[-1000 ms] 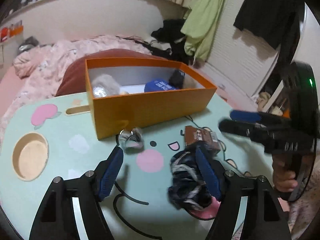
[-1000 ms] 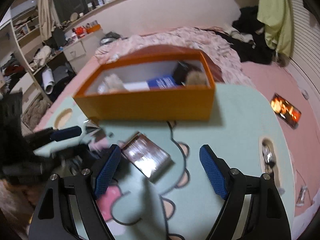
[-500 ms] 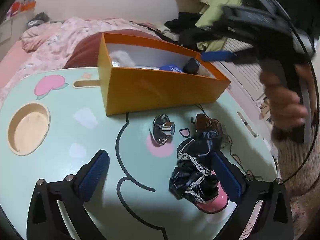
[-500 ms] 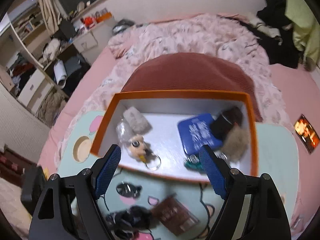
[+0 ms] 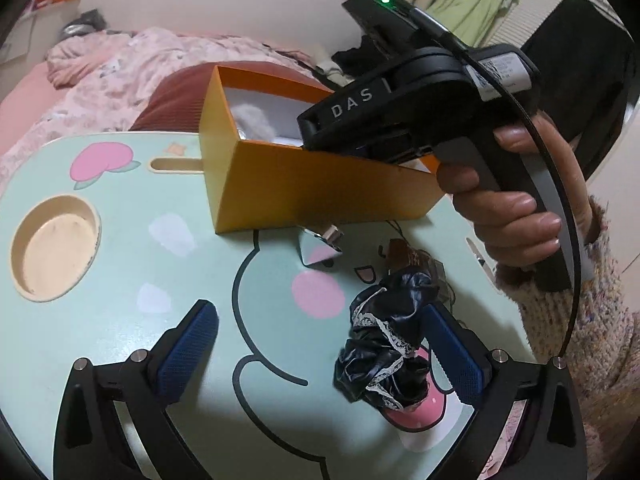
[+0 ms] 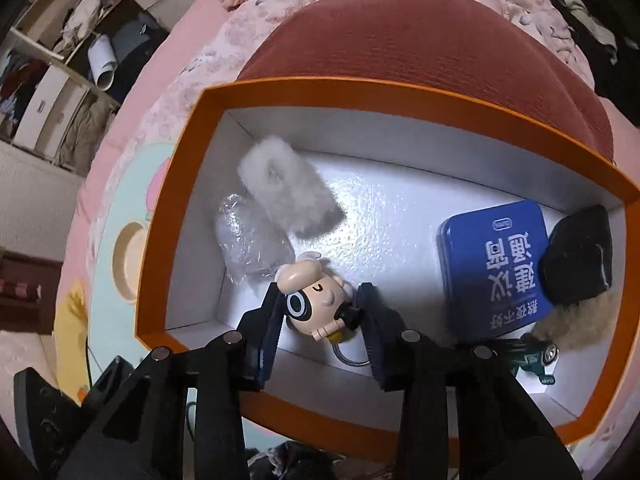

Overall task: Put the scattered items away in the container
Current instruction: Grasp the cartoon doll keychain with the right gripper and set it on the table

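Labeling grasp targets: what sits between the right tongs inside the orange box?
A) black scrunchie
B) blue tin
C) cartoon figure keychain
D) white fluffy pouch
C: the right tongs straddle the cartoon figure keychain inside the orange box; its ring shows just below.

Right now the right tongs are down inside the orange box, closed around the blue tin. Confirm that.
Not the blue tin. The right wrist view shows the right tongs inside the orange box with their fingers on either side of the cartoon figure keychain; the tin lies apart, to its right.
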Available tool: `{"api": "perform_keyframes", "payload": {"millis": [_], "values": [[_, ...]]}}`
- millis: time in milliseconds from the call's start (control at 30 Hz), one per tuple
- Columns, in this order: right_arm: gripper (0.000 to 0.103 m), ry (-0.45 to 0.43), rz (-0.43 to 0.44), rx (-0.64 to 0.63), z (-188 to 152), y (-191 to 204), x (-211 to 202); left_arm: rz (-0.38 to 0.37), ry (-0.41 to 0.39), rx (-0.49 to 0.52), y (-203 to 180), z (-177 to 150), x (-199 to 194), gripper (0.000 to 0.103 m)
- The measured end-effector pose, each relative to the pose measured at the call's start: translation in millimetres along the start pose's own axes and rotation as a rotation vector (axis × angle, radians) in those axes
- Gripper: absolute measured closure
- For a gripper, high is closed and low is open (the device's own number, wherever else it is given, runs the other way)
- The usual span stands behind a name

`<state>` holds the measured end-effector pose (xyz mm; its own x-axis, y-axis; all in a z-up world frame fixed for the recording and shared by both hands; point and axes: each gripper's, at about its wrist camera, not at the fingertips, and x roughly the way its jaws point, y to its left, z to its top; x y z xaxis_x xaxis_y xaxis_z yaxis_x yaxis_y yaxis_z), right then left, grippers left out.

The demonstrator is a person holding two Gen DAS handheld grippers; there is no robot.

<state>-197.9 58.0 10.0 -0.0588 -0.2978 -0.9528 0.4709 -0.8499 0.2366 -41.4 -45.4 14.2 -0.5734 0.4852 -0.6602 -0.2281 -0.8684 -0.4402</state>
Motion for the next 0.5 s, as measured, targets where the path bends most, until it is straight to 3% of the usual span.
{"api": "perform_keyframes", "payload": {"millis": [133, 333, 500], "values": [[0.064, -0.125, 0.039, 0.01, -11, -4, -24, 0.001, 0.001, 0.002, 1, 0, 0, 0.001], [0.064, -0.41, 0.116, 0.023, -50, -19, -98, -0.005, -0.012, -0.02, 3, 0, -3, 0.001], [0.064, -0.475, 0.175, -0.007, -91, -18, -108, -0.028, -0.044, -0.058, 9, 1, -9, 0.001]]}}
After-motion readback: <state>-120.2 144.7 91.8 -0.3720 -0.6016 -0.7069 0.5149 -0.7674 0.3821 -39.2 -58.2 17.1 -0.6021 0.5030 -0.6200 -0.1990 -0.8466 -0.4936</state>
